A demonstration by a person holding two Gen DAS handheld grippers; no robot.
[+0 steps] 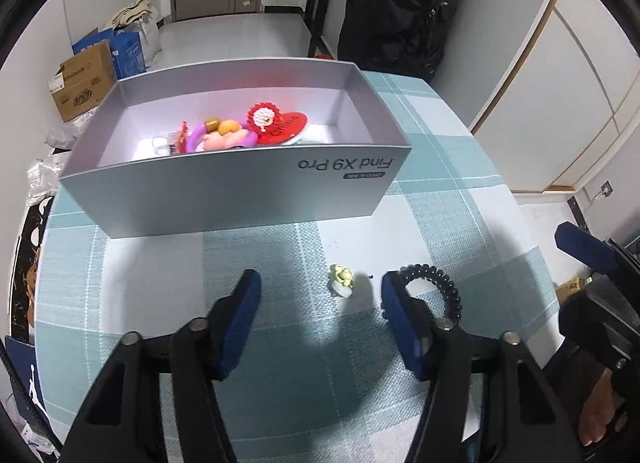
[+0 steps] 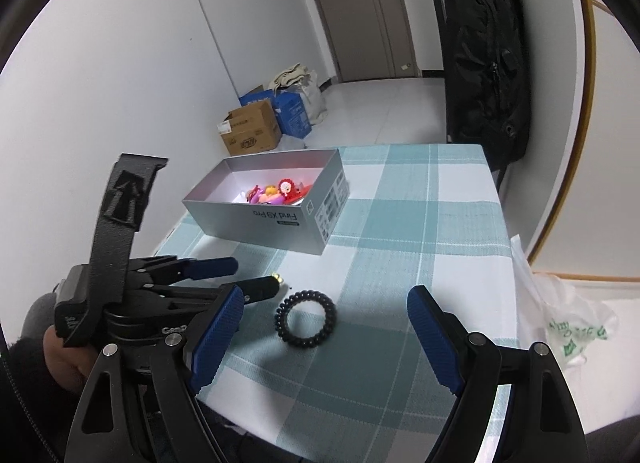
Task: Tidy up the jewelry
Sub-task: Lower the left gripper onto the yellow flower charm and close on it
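Observation:
A grey open box (image 1: 224, 187) (image 2: 256, 223) stands on the checked tablecloth and holds several colourful trinkets (image 1: 256, 129) (image 2: 280, 191). A small pale yellow charm (image 1: 341, 280) lies on the cloth between the fingers of my open left gripper (image 1: 320, 291), which also shows in the right wrist view (image 2: 256, 275). A black spiral hair tie (image 1: 440, 291) (image 2: 306, 321) lies just right of the left gripper's right finger. My right gripper (image 2: 324, 311) is open and empty, with the hair tie between its fingers; one of its fingers (image 1: 584, 249) shows at the right of the left wrist view.
The table's teal and white cloth (image 2: 420, 223) ends at a far edge behind the box. A black bag (image 2: 484, 59) hangs at the far right. A white plastic bag (image 2: 560, 323) lies off the right edge. Cardboard boxes (image 2: 252, 131) stand on the floor.

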